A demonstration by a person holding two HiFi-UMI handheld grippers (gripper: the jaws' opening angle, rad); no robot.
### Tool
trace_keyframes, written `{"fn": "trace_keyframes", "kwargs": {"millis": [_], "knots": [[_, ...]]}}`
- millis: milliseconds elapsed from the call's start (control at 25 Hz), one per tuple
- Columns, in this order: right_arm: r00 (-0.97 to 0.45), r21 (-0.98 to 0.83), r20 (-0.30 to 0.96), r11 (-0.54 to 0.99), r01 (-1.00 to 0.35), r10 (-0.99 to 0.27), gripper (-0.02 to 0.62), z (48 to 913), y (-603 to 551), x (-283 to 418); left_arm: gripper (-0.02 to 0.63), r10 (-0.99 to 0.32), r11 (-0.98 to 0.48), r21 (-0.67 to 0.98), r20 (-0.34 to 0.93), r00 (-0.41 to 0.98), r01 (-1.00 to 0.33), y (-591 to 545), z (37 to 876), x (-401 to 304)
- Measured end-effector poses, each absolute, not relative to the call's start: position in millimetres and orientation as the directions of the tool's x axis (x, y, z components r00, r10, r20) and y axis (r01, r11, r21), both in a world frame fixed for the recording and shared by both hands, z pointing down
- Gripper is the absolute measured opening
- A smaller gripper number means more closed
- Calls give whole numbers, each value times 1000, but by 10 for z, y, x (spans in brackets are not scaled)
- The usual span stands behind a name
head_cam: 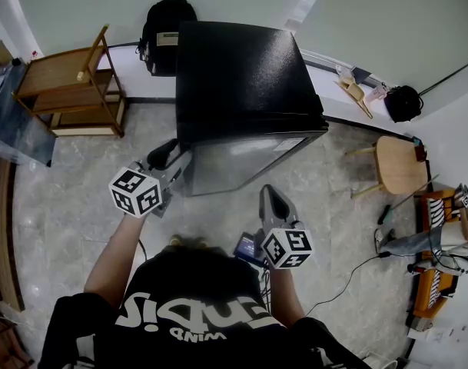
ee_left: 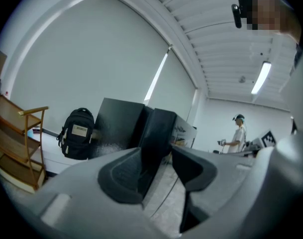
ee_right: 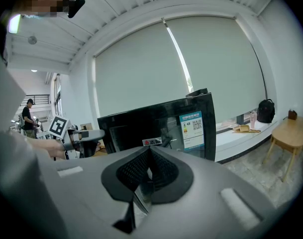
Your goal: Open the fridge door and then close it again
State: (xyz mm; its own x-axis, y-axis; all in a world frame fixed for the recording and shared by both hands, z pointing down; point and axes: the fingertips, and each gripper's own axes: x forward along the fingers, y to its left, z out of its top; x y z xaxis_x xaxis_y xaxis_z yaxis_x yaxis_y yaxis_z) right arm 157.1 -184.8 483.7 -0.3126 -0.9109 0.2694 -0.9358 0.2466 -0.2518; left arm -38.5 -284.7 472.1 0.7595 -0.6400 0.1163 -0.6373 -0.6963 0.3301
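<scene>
The black mini fridge [head_cam: 241, 75] stands against the far wall, its glossy door [head_cam: 241, 164] swung a little out from the body. My left gripper [head_cam: 174, 158] is at the door's left edge. In the left gripper view its jaws stand open [ee_left: 158, 171] with the door's edge [ee_left: 158, 128] between them, and floor shows beside the right pad. My right gripper [head_cam: 268, 194] hangs in front of the door, apart from it, its pads shut together on nothing [ee_right: 149, 176]. The right gripper view shows the door front [ee_right: 161, 126] with its stickers.
A wooden shelf [head_cam: 72, 91] stands at the left and a black backpack [head_cam: 166, 33] leans on the ledge behind the fridge. At the right are a round wooden stool [head_cam: 399, 164] and a black bag [head_cam: 403, 102]. A cable [head_cam: 349, 275] runs over the floor. Another person [ee_left: 237, 133] stands far off.
</scene>
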Motion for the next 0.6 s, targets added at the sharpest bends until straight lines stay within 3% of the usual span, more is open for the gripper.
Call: {"fn": "trace_keyframes", "kwargs": {"millis": [600], "knots": [[-309, -252, 262, 244, -937, -914, -3, 4824, -1903, 1634, 186, -669, -670, 355, 94, 738, -653, -2982, 4738, -390]]}}
